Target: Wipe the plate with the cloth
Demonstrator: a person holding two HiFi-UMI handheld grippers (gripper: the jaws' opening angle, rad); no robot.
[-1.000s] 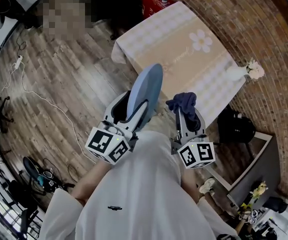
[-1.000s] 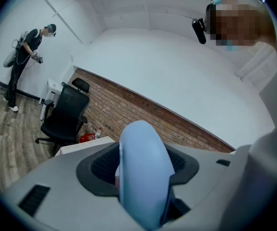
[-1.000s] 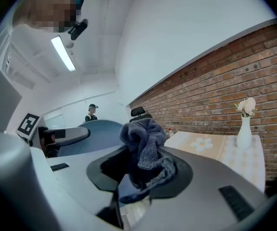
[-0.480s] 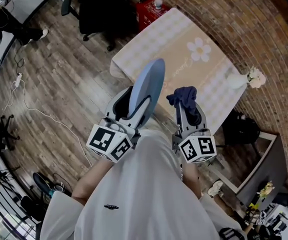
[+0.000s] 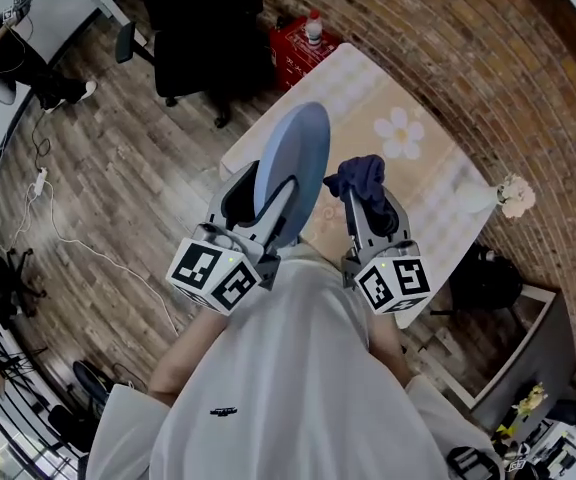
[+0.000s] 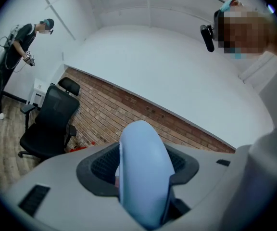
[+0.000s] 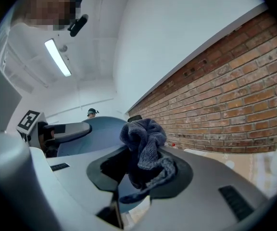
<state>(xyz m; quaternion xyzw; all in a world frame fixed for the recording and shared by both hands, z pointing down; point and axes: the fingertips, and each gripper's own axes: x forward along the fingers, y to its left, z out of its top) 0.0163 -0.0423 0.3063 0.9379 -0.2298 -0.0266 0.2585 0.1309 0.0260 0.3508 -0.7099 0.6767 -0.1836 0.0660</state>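
Left gripper (image 5: 266, 203), nearest, is held over the table's (image 5: 368, 88) near edge. Its jaws are clamped on the rim of the pale blue plate (image 5: 300, 153), which stands on edge above the table's near corner. Right gripper (image 5: 370, 203), just beside it over the same edge, pinches a bunched dark blue cloth (image 5: 360, 176). Whether cloth and plate touch I cannot tell. At the table's right end stands a white vase (image 5: 476, 200) of flowers. Beyond the table's far end are a red crate (image 5: 293, 48), a black office chair (image 5: 203, 38) and the brick wall (image 5: 448, 38).
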